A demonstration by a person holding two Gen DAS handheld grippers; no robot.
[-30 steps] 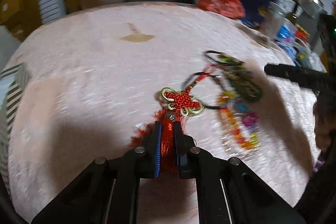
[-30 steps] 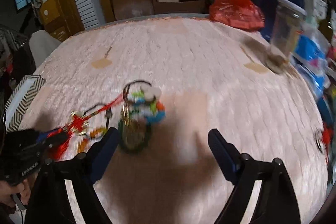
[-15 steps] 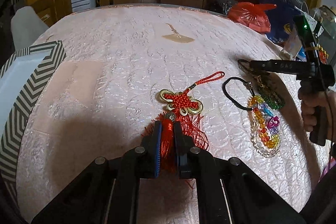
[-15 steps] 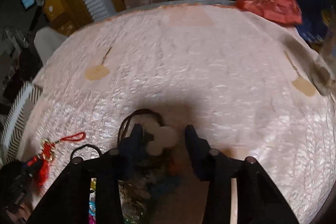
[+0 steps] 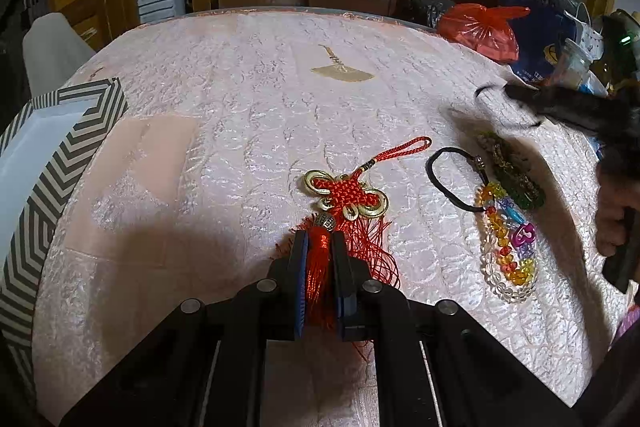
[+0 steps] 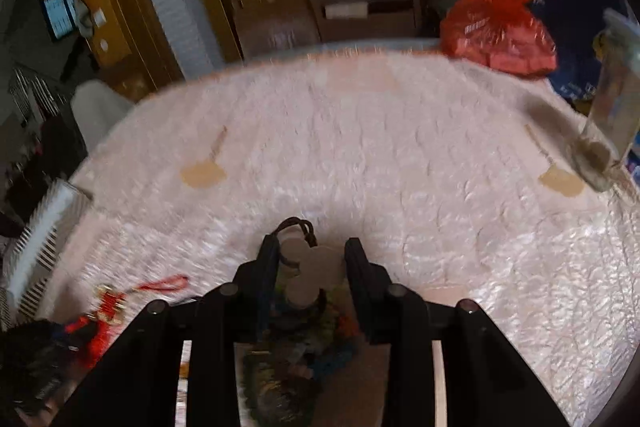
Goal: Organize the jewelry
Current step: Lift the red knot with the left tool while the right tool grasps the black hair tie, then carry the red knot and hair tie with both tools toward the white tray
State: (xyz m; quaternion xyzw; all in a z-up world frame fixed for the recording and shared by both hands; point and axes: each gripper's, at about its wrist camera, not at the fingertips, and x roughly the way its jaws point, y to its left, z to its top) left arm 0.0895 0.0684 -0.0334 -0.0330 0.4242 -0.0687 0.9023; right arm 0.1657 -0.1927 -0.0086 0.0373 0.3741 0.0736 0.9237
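Left gripper (image 5: pixel 319 247) has its jaws closed tight on the red tassel of a Chinese knot charm (image 5: pixel 347 195), which lies flat on the pale pink tablecloth (image 5: pixel 248 115) with its gold loops and red cord loop stretched away from the fingertips. Just to the right of it on the cloth lie a black hair tie (image 5: pixel 450 179), a string of coloured and clear beads (image 5: pixel 506 247) and a dark green charm (image 5: pixel 514 175), the three touching or overlapping one another. The right gripper (image 6: pixel 312 259) has just been closing its jaws, and a pale clover-shaped pendant (image 6: pixel 314 273) with a dark cord loop sits between them; the left finger touches it, but the blur hides whether the right pad presses on it. A box with a grey zigzag rim (image 5: pixel 60 163) stands at the table's left edge, well apart from the jewelry. At the far right sit a red plastic bag (image 5: pixel 478 29) and other clutter
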